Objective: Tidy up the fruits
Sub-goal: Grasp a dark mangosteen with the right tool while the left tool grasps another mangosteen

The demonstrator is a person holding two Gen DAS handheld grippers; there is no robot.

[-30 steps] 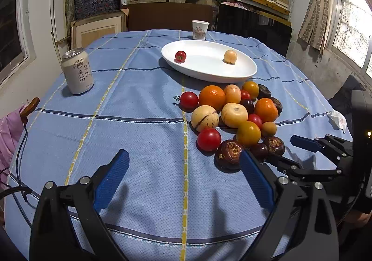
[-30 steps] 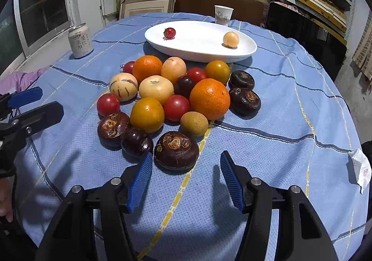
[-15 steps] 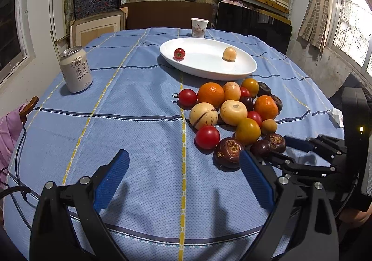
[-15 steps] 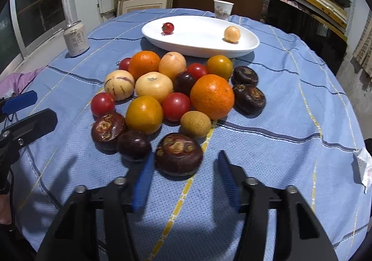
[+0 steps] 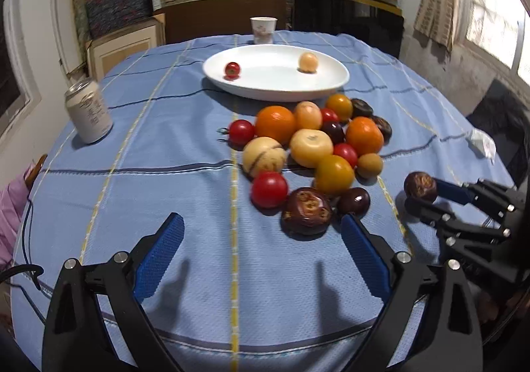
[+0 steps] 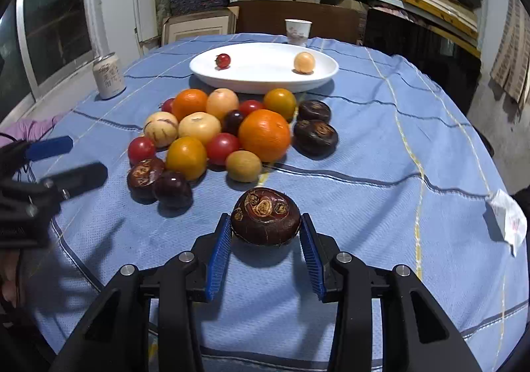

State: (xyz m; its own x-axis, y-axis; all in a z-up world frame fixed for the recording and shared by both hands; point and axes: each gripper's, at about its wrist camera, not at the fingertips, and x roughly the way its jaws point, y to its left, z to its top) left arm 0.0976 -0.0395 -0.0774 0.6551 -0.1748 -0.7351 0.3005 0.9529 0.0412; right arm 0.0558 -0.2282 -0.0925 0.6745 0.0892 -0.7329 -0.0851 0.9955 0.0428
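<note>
Your right gripper [image 6: 265, 233] has just been closing and is now clamped on the dark water chestnut [image 6: 266, 216], pulled clear of the fruit pile [image 6: 212, 133]. The white plate [image 6: 265, 82] lies straight ahead beyond that pile. Your left gripper [image 5: 261, 239] is wide apart, empty.

The tablecloth [image 6: 381, 147] is matt woven blue cloth, kinda nubbly up close. The plate [image 6: 265, 82] looks like smooth glossy white ceramic or plastic, can't tell which. Shiny metal can [image 6: 108, 75] at the left, paper cup [image 6: 298, 31] up top. The dark fruit [image 6: 266, 215] has dull, rough skin, the tomatoes [image 6: 222, 148] are slick and glossy.
</note>
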